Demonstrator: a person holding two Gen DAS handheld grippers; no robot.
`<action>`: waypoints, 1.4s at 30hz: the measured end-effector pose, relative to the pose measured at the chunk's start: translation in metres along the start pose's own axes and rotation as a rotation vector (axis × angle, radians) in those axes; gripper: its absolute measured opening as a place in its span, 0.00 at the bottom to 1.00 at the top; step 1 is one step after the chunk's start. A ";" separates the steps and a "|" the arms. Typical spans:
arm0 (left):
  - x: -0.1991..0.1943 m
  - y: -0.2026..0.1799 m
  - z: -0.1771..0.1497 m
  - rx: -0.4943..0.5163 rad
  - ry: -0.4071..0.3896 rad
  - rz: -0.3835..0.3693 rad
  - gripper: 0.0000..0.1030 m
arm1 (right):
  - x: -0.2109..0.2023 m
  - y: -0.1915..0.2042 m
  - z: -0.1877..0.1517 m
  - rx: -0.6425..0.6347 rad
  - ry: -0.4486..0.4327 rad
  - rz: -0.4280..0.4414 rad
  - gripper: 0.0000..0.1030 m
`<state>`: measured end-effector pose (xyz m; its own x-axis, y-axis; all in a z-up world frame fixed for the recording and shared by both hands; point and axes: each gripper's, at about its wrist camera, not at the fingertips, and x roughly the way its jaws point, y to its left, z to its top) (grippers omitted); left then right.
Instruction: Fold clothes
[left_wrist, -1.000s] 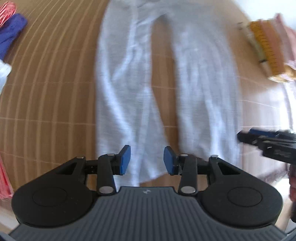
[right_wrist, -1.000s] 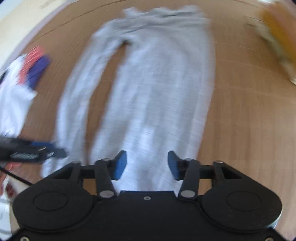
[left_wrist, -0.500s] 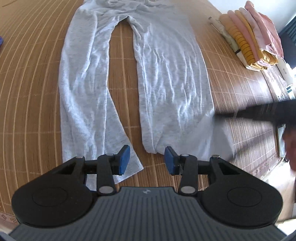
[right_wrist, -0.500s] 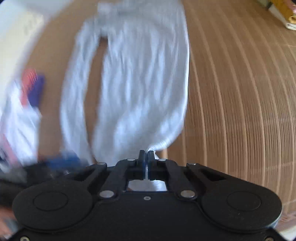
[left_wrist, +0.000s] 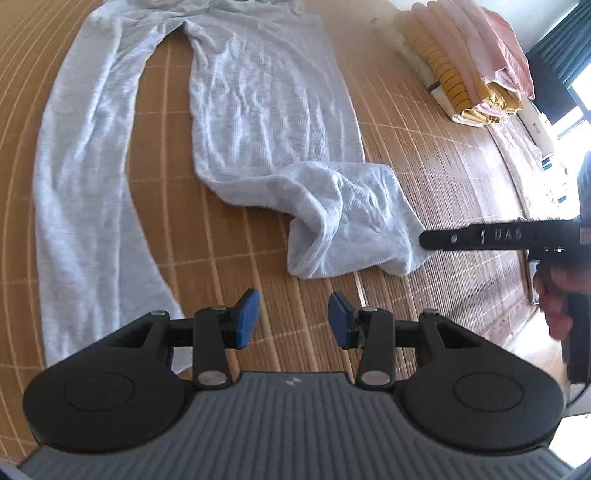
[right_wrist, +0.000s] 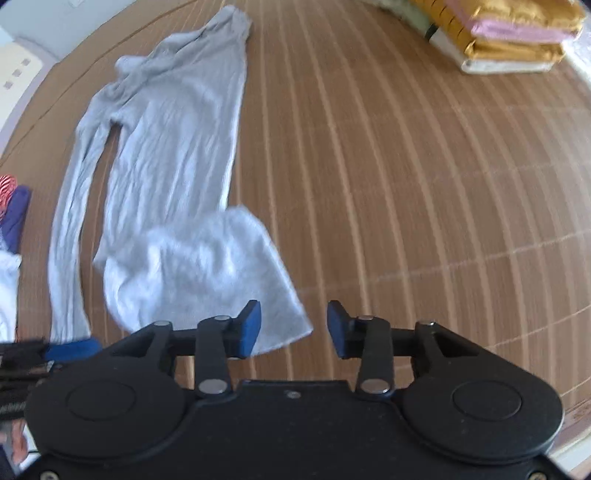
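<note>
- Left gripper (left_wrist: 293, 317): jaws apart, empty, above the bamboo mat (left_wrist: 424, 155).
- Right gripper (right_wrist: 293, 326): jaws just opened, nothing between them.
- Grey trousers (left_wrist: 266, 110) lie flat beyond; right leg's cuff crumpled.
- Folded clothes (left_wrist: 469, 62) far right.

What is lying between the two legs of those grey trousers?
Nothing but bare bamboo mat between the legs of the grey trousers; the left wrist view shows it best.

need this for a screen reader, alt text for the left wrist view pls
Pale grey trousers lie on a bamboo mat, one leg's hem bunched beside the right gripper. The open left gripper hovers near; folded clothes are stacked behind.
</note>
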<state>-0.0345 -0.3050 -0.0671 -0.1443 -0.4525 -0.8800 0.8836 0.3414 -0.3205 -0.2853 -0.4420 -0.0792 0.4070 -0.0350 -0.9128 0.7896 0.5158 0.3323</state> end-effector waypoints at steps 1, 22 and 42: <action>0.002 -0.004 0.002 0.010 -0.008 -0.003 0.46 | 0.002 0.002 -0.001 -0.014 -0.003 -0.006 0.43; -0.003 -0.045 -0.011 0.140 0.168 0.159 0.08 | -0.008 0.005 -0.027 -0.164 0.122 0.133 0.04; -0.049 -0.010 -0.052 -0.212 0.236 0.269 0.30 | -0.039 0.029 -0.047 -0.355 0.207 0.087 0.31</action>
<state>-0.0592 -0.2433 -0.0389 -0.0413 -0.1311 -0.9905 0.7963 0.5945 -0.1119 -0.2998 -0.3852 -0.0448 0.3352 0.1759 -0.9256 0.5345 0.7735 0.3406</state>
